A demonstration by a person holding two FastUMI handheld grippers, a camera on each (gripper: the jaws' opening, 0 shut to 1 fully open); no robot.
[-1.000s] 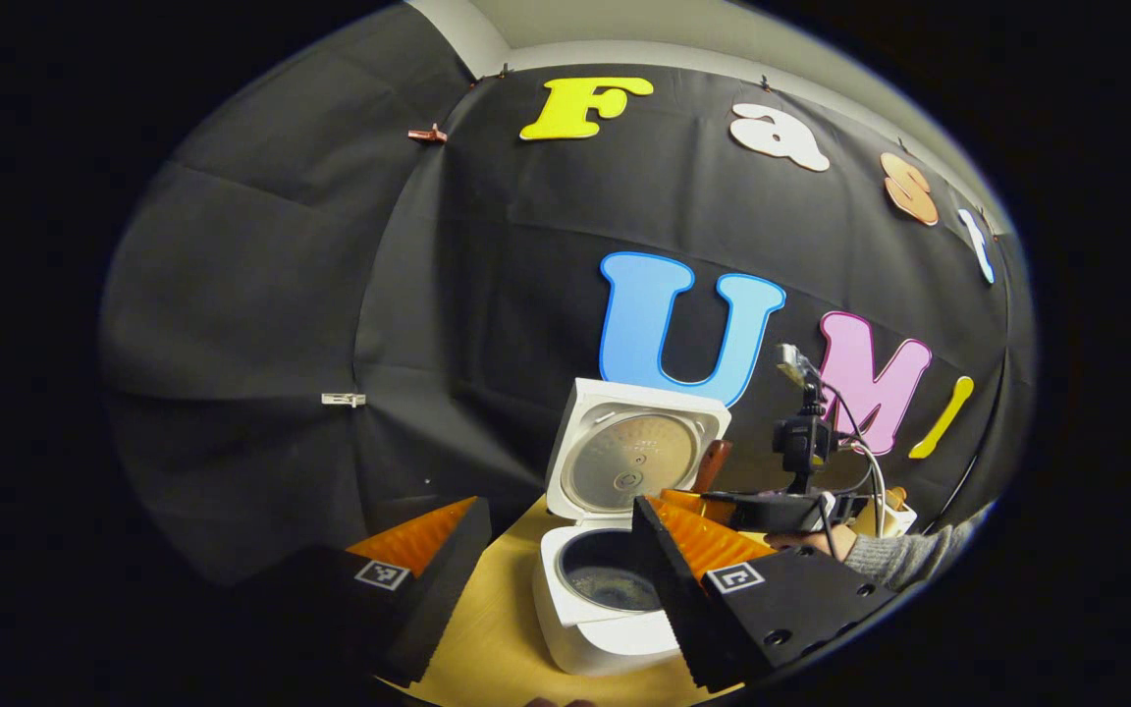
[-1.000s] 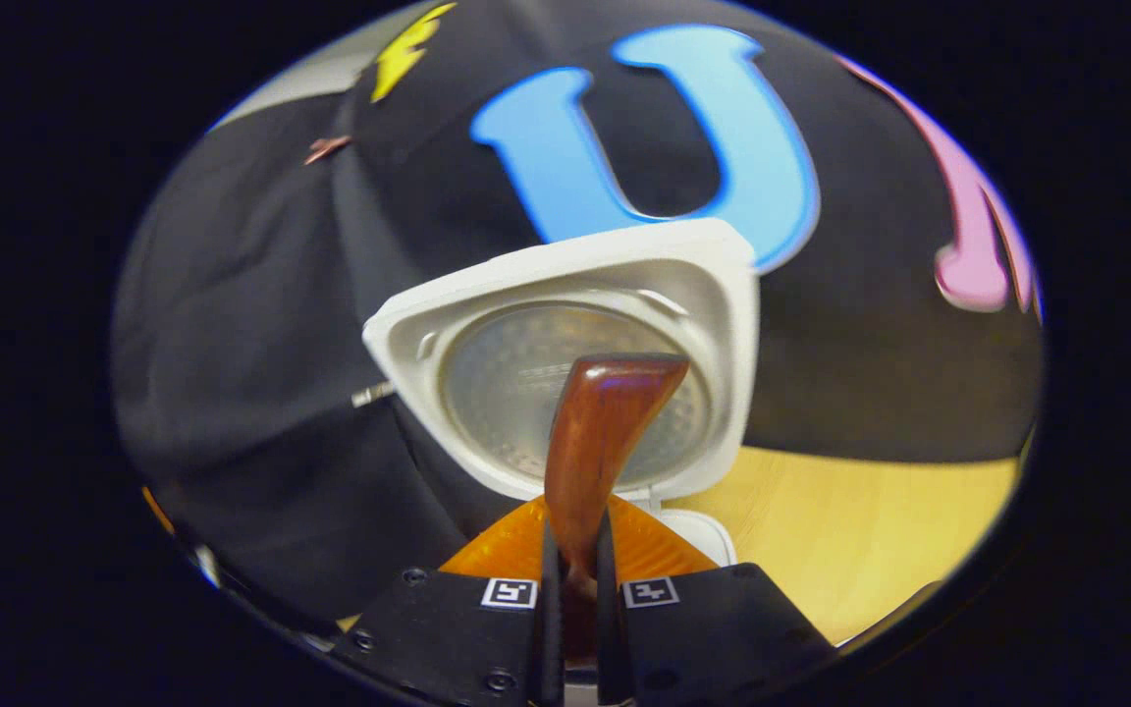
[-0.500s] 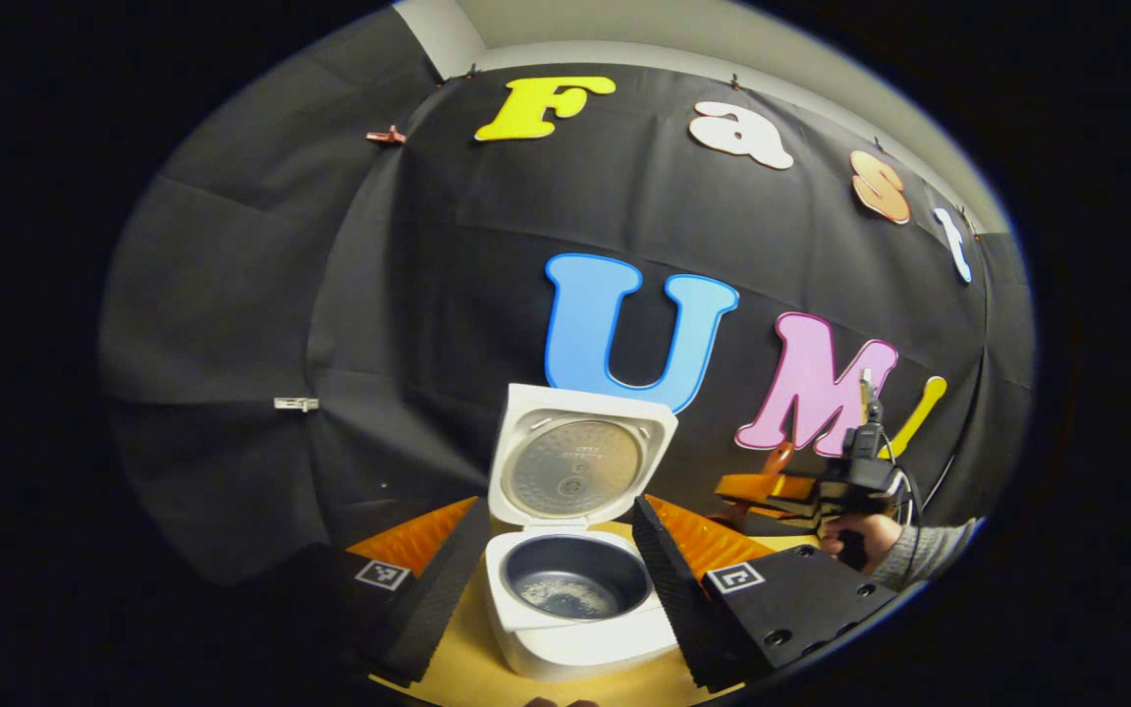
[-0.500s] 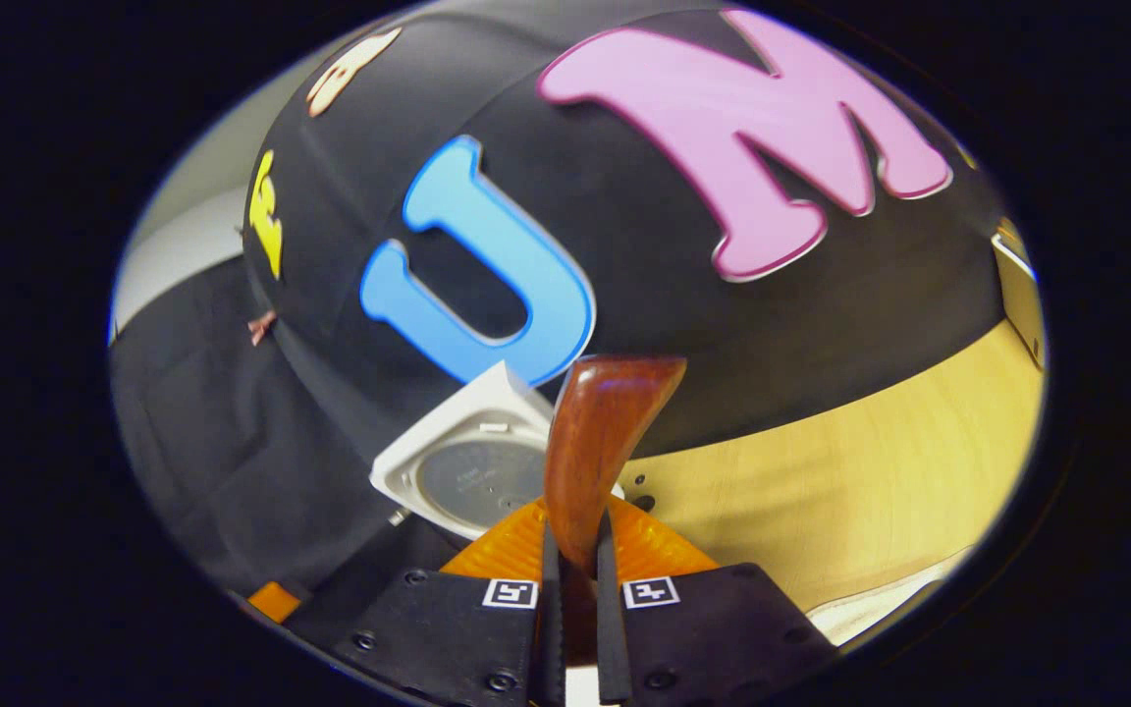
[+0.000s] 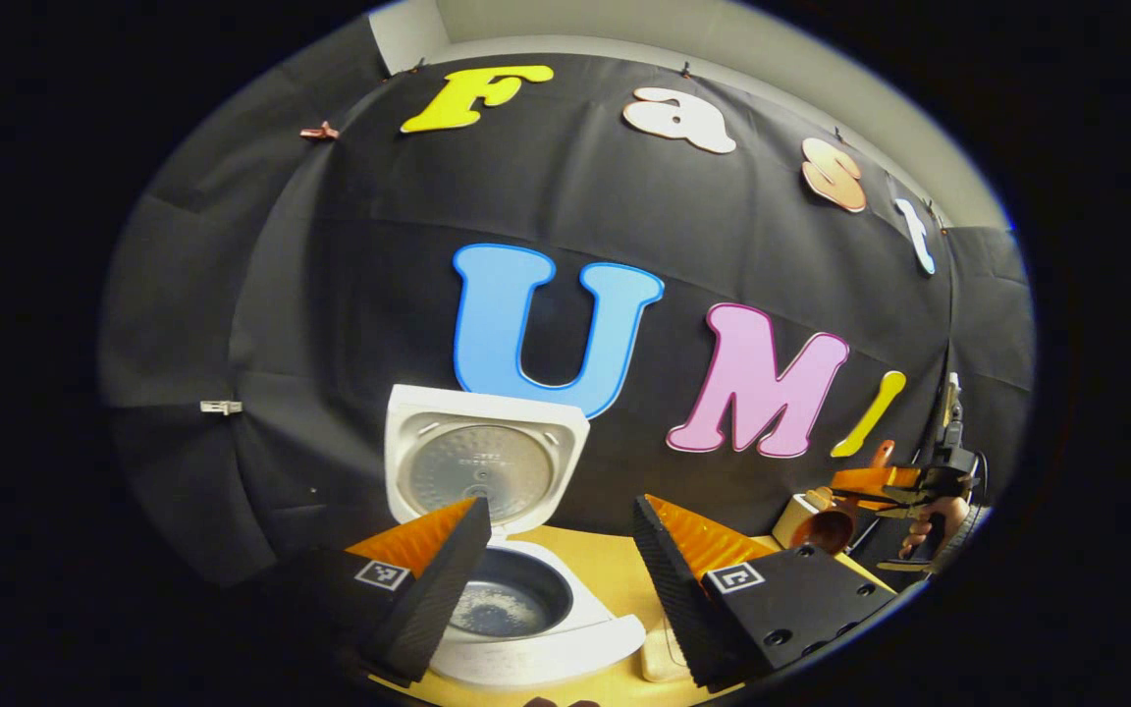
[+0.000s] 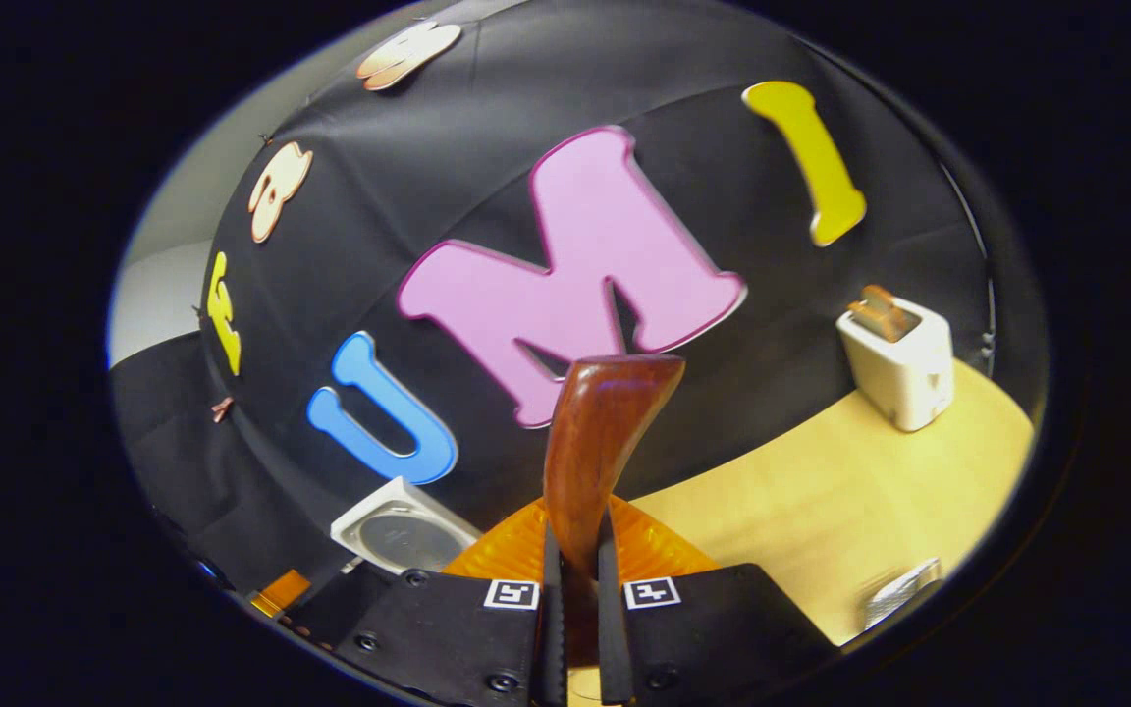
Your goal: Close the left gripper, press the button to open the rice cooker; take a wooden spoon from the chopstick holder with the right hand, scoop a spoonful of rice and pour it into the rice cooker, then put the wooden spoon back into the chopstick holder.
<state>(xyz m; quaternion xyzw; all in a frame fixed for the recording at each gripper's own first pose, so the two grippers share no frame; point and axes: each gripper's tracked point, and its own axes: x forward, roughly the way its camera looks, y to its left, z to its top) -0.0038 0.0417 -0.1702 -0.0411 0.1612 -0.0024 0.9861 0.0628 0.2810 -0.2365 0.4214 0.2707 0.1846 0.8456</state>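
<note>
The white rice cooker (image 5: 536,648) stands on the table with its lid (image 5: 485,469) raised, and a little rice lies in the dark inner pot (image 5: 507,601). My left gripper (image 5: 556,565) hangs open just in front of the pot, holding nothing. My right gripper (image 6: 575,589) is shut on the brown wooden spoon (image 6: 600,432), which sticks up between its fingers. In the left gripper view the right gripper (image 5: 875,481) is far to the right, held by a hand, with the spoon's bowl (image 5: 826,530) beside the white chopstick holder (image 5: 799,513). That holder (image 6: 904,363) stands at the back right with wooden utensils in it.
The light wooden table (image 6: 821,511) runs up to the black cloth wall. The cooker's lid (image 6: 399,535) lies low on the left of the right gripper view. A blurred white object (image 6: 904,589) sits at the table's near right. Another pale object (image 5: 664,660) lies beside the cooker.
My right gripper has carried the spoon rightward, away from the cooker and toward the chopstick holder. The left gripper view has turned right, so the cooker sits farther left; that gripper stays open.
</note>
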